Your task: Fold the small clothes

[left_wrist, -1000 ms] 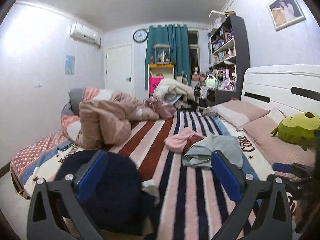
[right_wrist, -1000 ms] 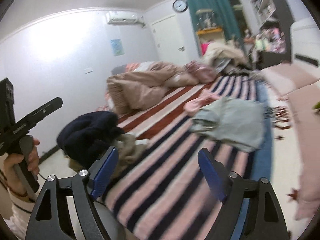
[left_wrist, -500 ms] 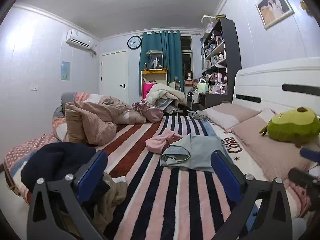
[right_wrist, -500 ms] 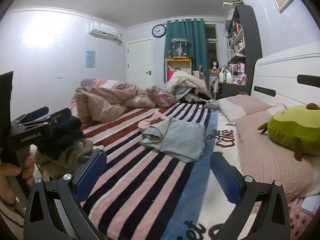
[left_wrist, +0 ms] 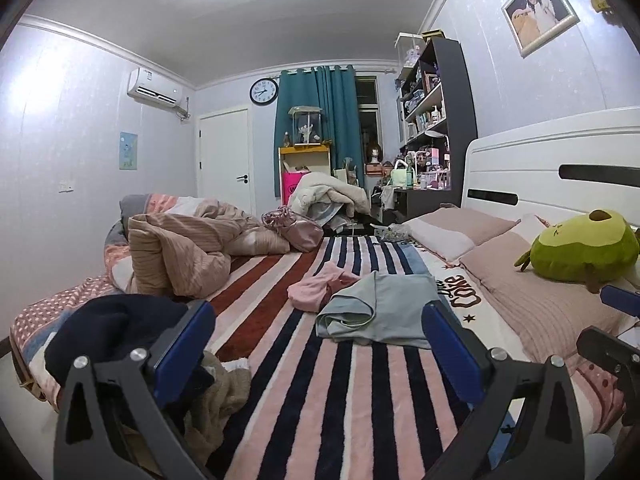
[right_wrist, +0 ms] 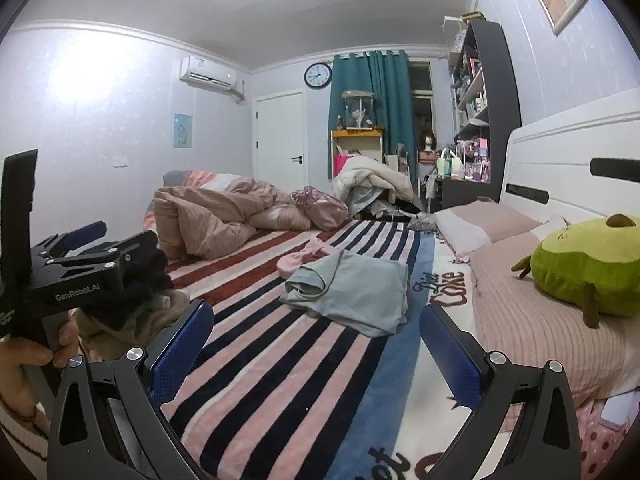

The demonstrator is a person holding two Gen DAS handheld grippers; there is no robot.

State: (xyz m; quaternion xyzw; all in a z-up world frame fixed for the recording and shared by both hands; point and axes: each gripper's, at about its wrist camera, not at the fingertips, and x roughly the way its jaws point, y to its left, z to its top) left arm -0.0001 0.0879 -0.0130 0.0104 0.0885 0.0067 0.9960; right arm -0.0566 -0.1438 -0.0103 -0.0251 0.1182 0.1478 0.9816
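A pale blue-green garment [left_wrist: 380, 310] lies crumpled on the striped blanket [left_wrist: 360, 400] in the middle of the bed, with a pink garment [left_wrist: 316, 286] touching its far left side. Both show in the right wrist view, the blue-green one [right_wrist: 352, 292] and the pink one [right_wrist: 300, 258]. A dark navy garment [left_wrist: 108, 324] sits on a beige one [left_wrist: 216, 396] at the bed's near left edge. My left gripper [left_wrist: 316, 350] is open and empty, short of the clothes. My right gripper [right_wrist: 316, 354] is open and empty, also held back from them.
A bunched pink-beige duvet [left_wrist: 188, 244] fills the far left of the bed. Pillows [left_wrist: 460, 228] and a green plush toy [left_wrist: 584, 248] lie along the white headboard [left_wrist: 552, 176] on the right. Shelves [left_wrist: 436, 128] and a clothes heap [left_wrist: 328, 196] stand beyond the bed.
Both grippers have tilted up and steadied, facing along the bed. The right one swung right from the bed's left edge. Both stay open and empty.
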